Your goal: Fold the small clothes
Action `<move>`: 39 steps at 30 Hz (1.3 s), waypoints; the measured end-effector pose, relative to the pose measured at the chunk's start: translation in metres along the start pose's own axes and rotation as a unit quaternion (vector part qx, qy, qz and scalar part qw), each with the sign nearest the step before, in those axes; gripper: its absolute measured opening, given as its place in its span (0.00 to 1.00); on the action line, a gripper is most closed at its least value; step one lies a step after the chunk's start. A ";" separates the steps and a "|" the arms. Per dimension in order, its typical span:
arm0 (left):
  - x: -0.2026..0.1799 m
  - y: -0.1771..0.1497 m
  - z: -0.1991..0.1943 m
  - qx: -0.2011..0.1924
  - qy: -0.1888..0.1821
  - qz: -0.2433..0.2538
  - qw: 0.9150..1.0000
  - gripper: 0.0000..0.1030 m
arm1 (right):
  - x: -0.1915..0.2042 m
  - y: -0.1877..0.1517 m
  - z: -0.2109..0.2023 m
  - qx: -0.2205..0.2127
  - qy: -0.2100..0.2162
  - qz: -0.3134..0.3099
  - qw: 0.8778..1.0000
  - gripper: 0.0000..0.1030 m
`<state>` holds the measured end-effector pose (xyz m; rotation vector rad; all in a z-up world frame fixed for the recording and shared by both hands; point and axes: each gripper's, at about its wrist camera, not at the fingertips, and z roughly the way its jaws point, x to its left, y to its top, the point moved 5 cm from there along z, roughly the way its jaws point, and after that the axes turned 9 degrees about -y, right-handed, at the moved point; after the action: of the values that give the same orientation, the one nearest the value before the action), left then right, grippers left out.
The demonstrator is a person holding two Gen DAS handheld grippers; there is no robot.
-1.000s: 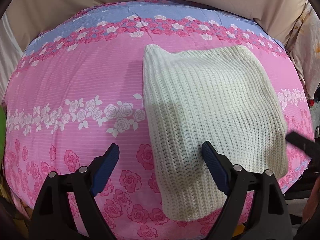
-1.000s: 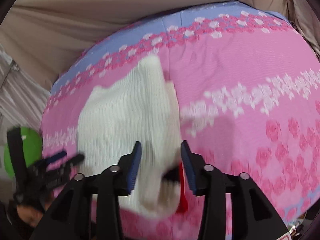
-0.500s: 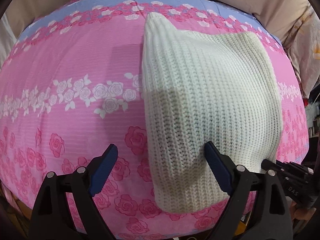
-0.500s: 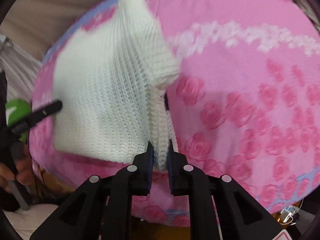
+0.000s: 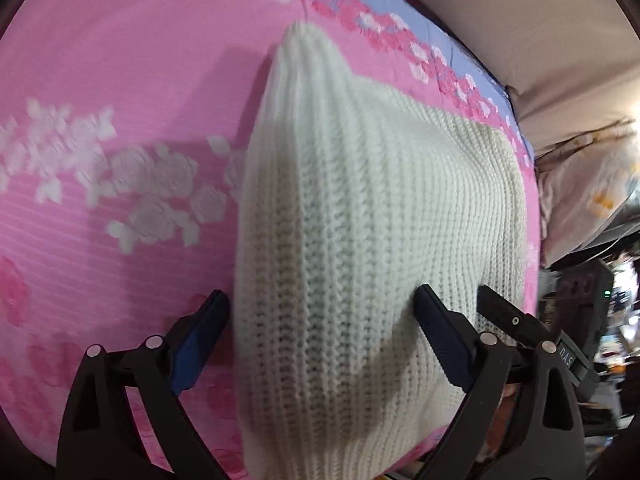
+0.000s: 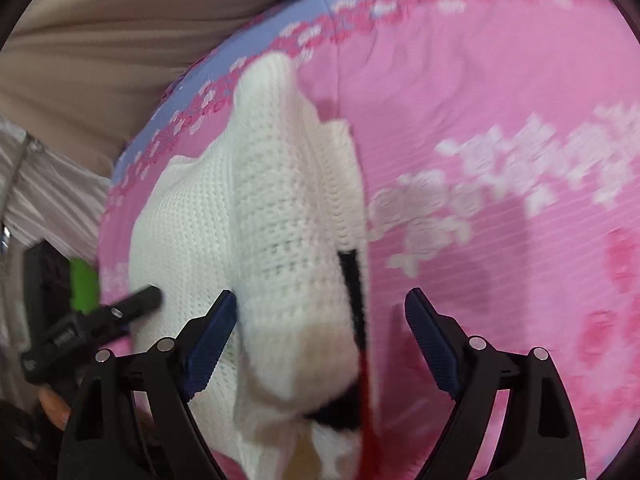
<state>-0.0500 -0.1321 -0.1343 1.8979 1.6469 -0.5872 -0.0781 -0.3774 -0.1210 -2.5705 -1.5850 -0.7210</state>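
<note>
A pink bedsheet (image 5: pixel 120 92) printed with white and deep-pink roses, edged by a lilac band at the far side, covers the bed; beige fabric (image 6: pixel 120 40) hangs behind it. The cream knitted sweater (image 5: pixel 360 220) lies folded on the sheet near the front edge. The left gripper (image 5: pixel 324 340) is spread wide, its blue pads either side of the knit's near left corner. The right gripper (image 6: pixel 320 332) also stands wide apart over the sweater's right edge, grasping nothing. Cluttered shelves show dimly at right.
</note>
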 end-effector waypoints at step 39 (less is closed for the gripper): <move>-0.215 -0.011 -0.078 -0.032 0.006 0.278 0.960 0.37 | 0.022 0.021 -0.173 -0.189 -0.034 0.024 0.981 0.33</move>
<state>-0.0961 -0.2398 0.0618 2.1837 1.0393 -0.2828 -0.1156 -0.4154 0.0460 -2.9103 -1.5235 -1.0307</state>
